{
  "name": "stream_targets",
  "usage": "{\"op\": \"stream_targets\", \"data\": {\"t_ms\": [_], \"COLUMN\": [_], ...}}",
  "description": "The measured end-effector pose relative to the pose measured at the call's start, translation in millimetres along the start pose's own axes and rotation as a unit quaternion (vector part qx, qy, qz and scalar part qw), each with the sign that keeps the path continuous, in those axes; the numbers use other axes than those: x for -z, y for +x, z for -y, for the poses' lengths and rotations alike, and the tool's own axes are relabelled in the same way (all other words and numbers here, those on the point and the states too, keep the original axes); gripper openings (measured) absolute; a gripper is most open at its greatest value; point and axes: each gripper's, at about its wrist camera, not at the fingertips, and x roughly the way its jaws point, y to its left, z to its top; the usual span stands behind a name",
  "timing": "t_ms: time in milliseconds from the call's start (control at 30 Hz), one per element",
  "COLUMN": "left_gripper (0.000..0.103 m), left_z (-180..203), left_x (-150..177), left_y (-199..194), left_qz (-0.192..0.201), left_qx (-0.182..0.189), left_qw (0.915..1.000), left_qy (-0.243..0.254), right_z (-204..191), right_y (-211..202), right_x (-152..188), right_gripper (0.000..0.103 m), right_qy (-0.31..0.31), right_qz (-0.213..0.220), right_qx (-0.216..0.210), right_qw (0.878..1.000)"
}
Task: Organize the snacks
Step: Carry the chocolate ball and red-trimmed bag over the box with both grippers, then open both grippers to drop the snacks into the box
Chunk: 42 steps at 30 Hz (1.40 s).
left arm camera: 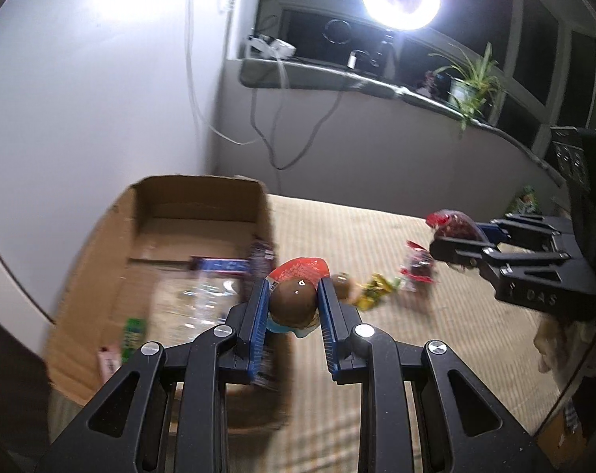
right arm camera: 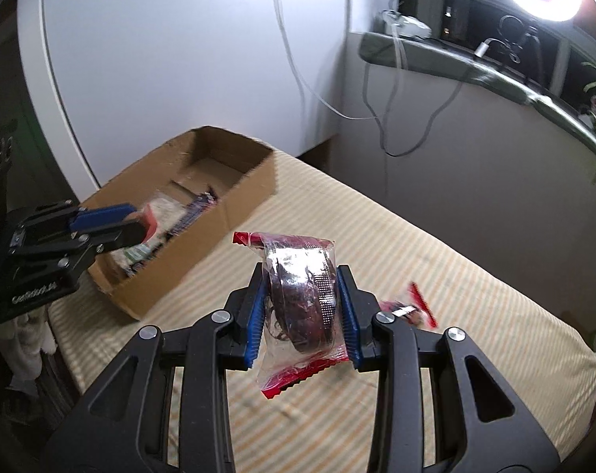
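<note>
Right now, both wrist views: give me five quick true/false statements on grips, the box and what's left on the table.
1. The left gripper is shut on a brown egg-shaped snack in a red-topped pack. True.
2. The right gripper is open with nothing between its jaws. False: it is shut on a clear, red-edged snack packet.
3. The cardboard box holds no snacks. False: several packets already lie inside.
4. Wrapped snacks lie loose on the striped tablecloth. True.
5. The box's top is closed. False: it is open.
</note>
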Motion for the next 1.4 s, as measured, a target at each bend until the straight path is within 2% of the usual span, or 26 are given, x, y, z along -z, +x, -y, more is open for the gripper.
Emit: {"op": "stream_targets", "data": {"t_ms": [567, 1000, 1400], "left_gripper": [0.023, 0.023, 0.024], "left_z": [-77, -87, -86], "left_x": [-6, -3, -2], "left_y": [1, 4, 4], "left_qz": [0.005, 0.004, 0.003], "left_qx": [-0.066, -0.081, -0.085], "left_qw": [0.9971, 0.9959, 0.9956], "left_qy": [-0.039, -0.04, -0.038], "right_z": [-67, -93, -96], "right_y": [58, 108, 113], "right_x": [-59, -81, -80], "right_gripper": [0.035, 0.035, 0.035], "right_qy": [-0.046, -0.061, -0.059], "right_qz": [-0.002, -0.022, -0.026], "right_qx": [-0.056, -0.085, -0.094], "right_qw": [0.997, 0.994, 0.993]}}
